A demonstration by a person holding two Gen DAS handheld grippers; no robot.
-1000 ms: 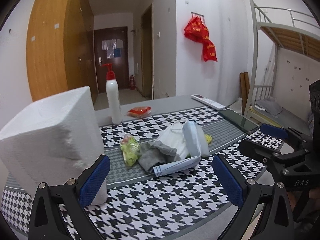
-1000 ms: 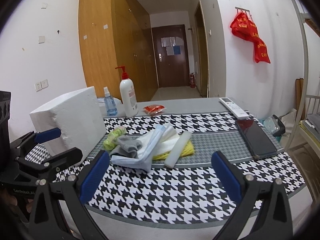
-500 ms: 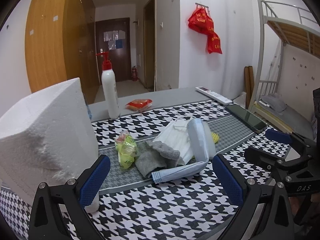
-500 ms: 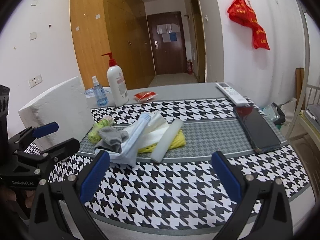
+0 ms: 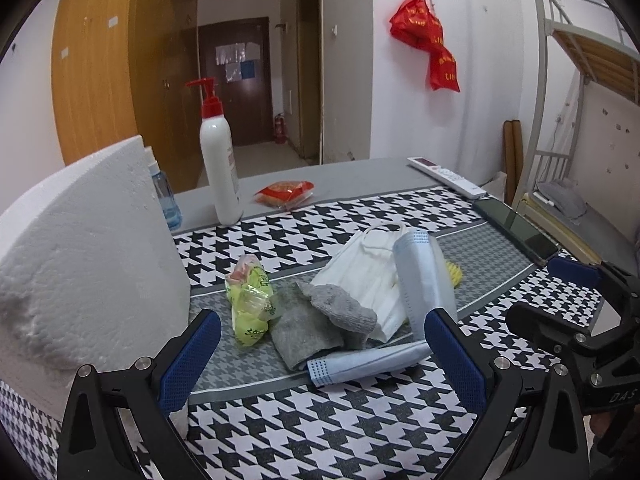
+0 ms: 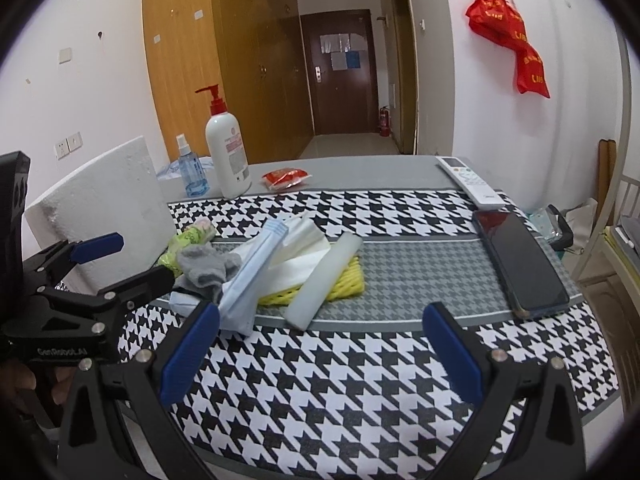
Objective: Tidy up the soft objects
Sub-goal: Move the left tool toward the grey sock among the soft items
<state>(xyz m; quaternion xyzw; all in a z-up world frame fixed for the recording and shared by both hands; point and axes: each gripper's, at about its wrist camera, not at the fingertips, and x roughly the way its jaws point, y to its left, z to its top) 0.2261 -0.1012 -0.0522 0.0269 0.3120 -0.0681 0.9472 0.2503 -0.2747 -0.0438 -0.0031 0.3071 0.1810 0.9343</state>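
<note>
Hovering wide-spread, both grippers (image 5: pixel 322 358) (image 6: pixel 320 354) face the pile (image 5: pixel 360 300).

A pump bottle (image 6: pixel 226 151) stands beside a spray bottle (image 6: pixel 191 173); 1 phone (image 6: pixel 520 264) lies near what looks like a remote (image 6: pixel 470 180).

1. Crumpled grey sock (image 5: pixel 320 320) (image 6: pixel 206 268), touching a yellow-green crinkly packet (image 5: pixel 250 304) (image 6: pixel 184 242).
2. White folded masks (image 5: pixel 364 276), a blue mask (image 5: pixel 420 280) (image 6: pixel 256 264) draped across.
3. Yellow foam netting (image 6: pixel 344 280) under a pale foam strip (image 6: pixel 324 280).
</note>
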